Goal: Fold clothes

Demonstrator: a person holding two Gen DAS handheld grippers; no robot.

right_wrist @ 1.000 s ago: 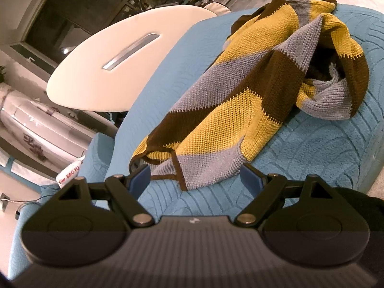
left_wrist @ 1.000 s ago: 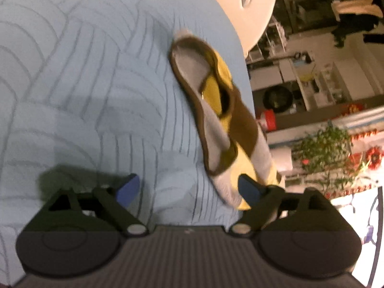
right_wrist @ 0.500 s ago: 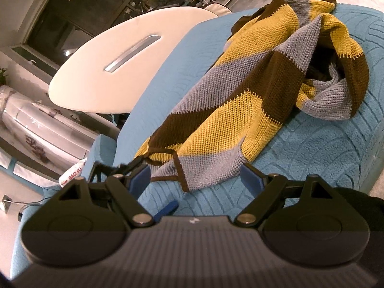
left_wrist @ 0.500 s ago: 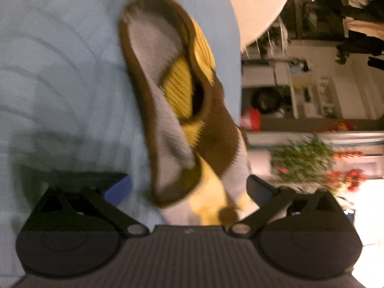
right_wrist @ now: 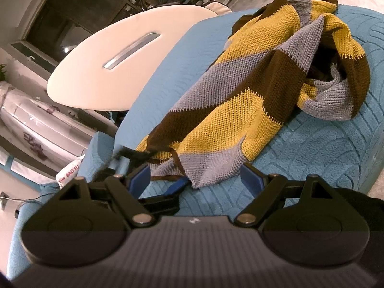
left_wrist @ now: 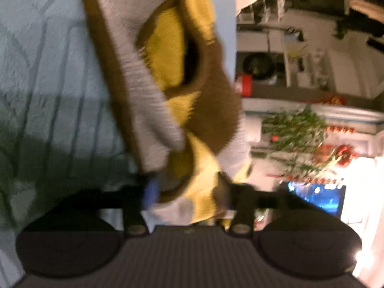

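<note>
A knitted sweater [right_wrist: 252, 91] in yellow, brown and grey stripes lies crumpled on a blue quilted cover [right_wrist: 324, 148]. In the left wrist view the sweater [left_wrist: 148, 76] fills the middle, blurred. My left gripper [left_wrist: 187, 192] has its jaws narrowed around the sweater's lower corner, which sits between the fingers. My left gripper also shows in the right wrist view [right_wrist: 165, 184], at the sweater's near corner. My right gripper [right_wrist: 195, 177] is open and empty, just in front of the sweater's near hem.
A white oval table [right_wrist: 124, 55] stands beyond the cover's far edge. Shelves, a plant [left_wrist: 295, 134] and a lit screen [left_wrist: 316, 199] are off the cover's side. The cover's edge drops away at the right of the right wrist view.
My left gripper moved in onto the sweater's corner and its jaws closed around it. It came into the right wrist view. My right gripper stayed still.
</note>
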